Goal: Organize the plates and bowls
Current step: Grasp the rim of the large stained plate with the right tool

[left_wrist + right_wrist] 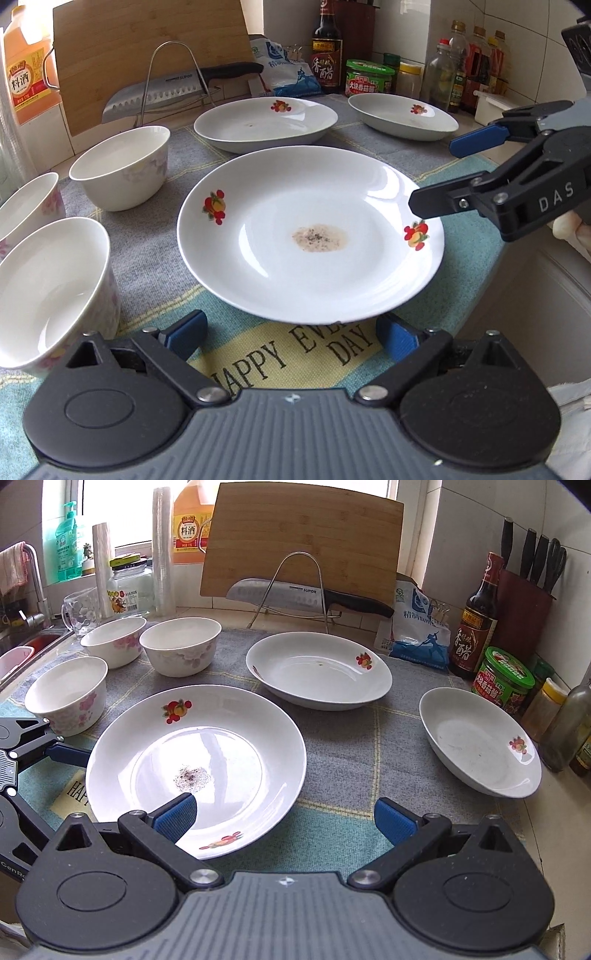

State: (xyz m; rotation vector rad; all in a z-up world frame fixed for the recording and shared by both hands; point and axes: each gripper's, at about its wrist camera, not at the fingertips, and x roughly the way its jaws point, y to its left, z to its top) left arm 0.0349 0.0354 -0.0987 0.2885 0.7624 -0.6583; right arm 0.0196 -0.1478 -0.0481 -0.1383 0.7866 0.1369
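Left gripper (291, 334) spread wide and empty, low over the mat (258, 354), pads flanking the near rim of the stained plate (310, 236) without touching. Dead ahead of it, that plate, round, so no long axis to square up to. Right gripper (284, 821) likewise gaping and empty, one pad (177, 812) hanging over the plate's right edge, the other off over the cloth; which is nearer, hard to call. Probably a rim pinch next, from either side. Left of the plate, three bowls (122, 166). Farther back, a second plate (266, 123), apart; farthest right, a third (402, 116).
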